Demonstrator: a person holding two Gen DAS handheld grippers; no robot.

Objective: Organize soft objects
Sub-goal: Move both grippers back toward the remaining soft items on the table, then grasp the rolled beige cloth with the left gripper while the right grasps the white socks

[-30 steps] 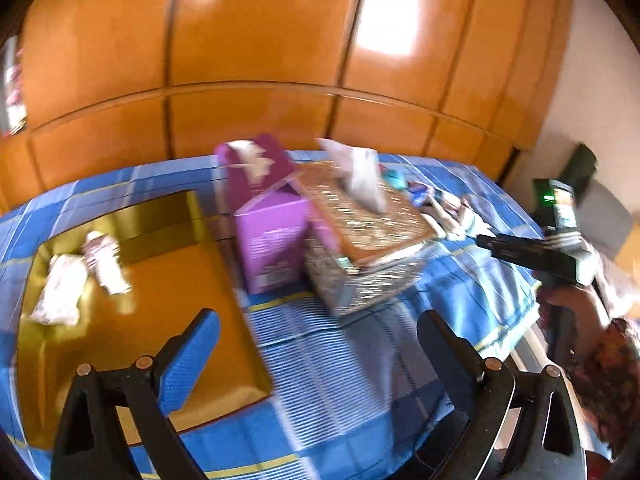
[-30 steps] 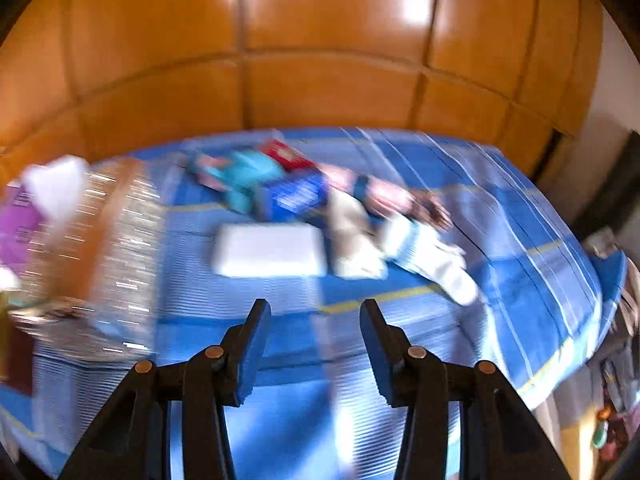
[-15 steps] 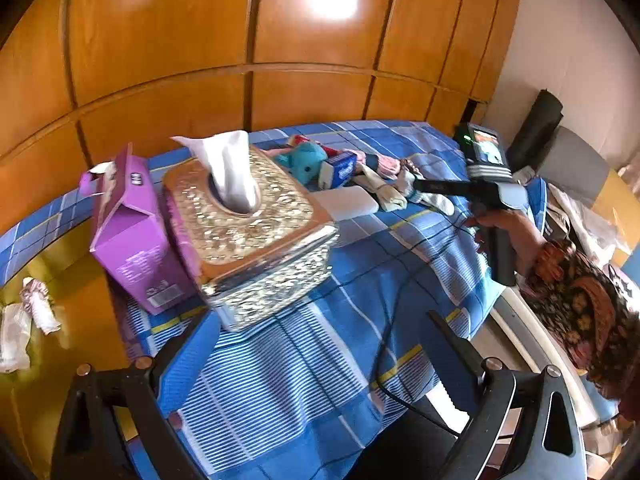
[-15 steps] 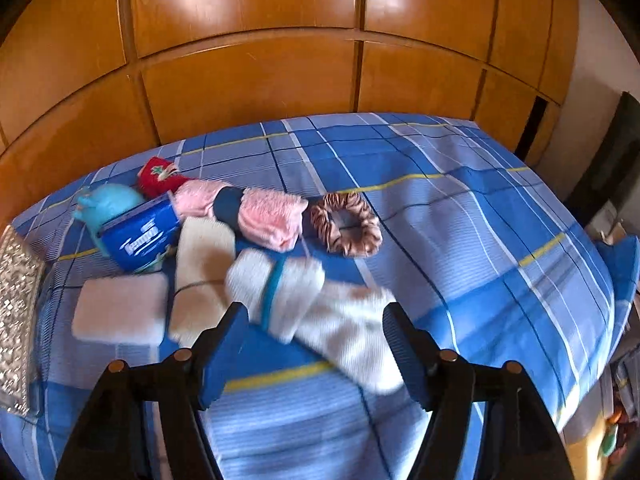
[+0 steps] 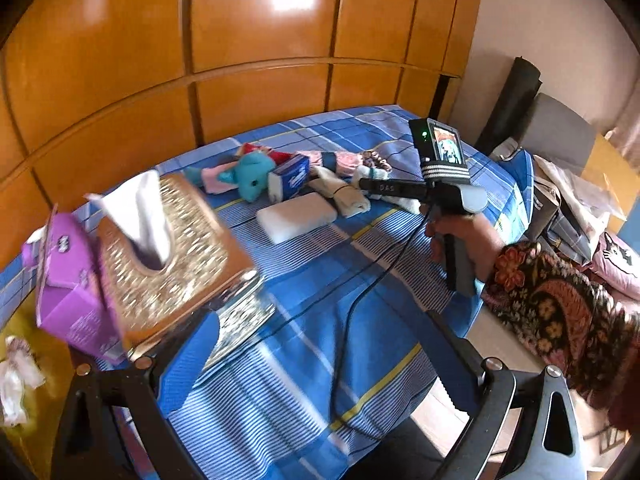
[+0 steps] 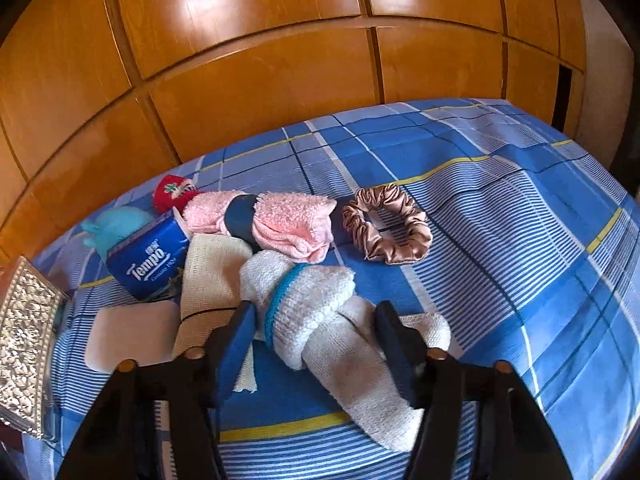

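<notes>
Two grippers: right gripper [image 6: 316, 328] half-open, just narrowing, straddling white sock bundle [image 6: 316, 312] mid-bed, pads not pressing. Left gripper [image 5: 324, 364] wide apart, empty, over bedspread [image 5: 360, 272] near front edge.

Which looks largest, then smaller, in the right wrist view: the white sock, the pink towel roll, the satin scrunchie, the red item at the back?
1. white sock, though it lies nearest the camera, which may enlarge it.
2. pink towel roll.
3. satin scrunchie.
4. red item, partly hidden and farthest back, so its true size is unsure.
</notes>
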